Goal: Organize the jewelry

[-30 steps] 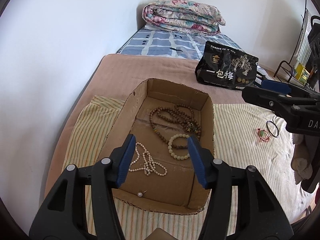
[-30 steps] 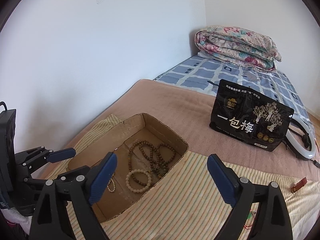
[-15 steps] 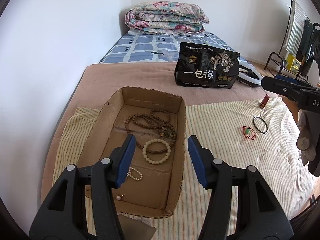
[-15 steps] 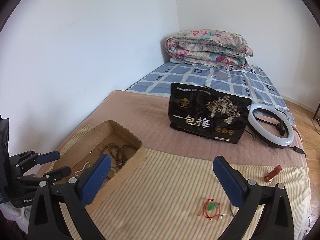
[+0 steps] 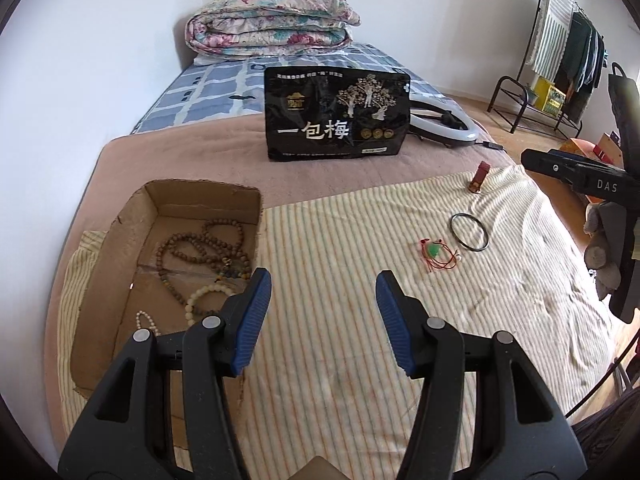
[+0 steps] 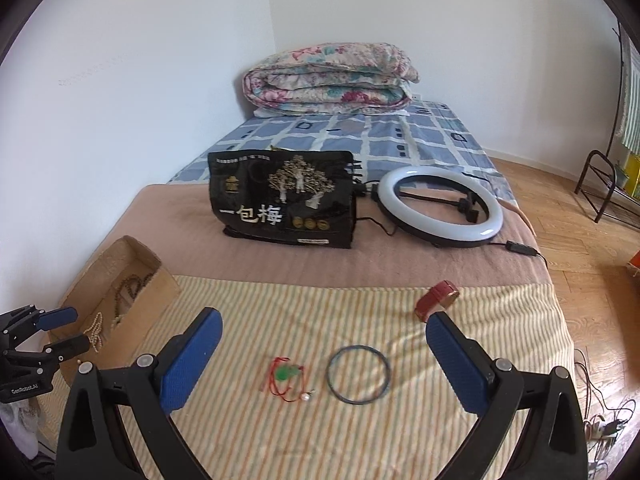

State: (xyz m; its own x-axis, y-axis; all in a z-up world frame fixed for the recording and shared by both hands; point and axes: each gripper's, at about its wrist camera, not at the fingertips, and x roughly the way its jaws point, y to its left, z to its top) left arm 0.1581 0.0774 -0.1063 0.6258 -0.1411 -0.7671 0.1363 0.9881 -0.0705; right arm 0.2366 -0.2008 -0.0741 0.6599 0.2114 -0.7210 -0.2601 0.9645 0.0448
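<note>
Both grippers swung rightward off the cardboard box [image 5: 132,248], jaws wide, empty. Box holds wooden bead strands [image 5: 200,252], pale bracelet [image 5: 208,298], pearl strand [image 5: 145,320]. Striped cloth [image 6: 360,420] carries red-cord pendant [image 6: 287,376], black bangle [image 6: 358,374].

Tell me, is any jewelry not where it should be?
Yes. Three pieces lie loose on the striped cloth, outside the box that holds the beads: a red cord with a green charm, a dark bangle and a red strap. Both grippers, left and right, are open and empty.
</note>
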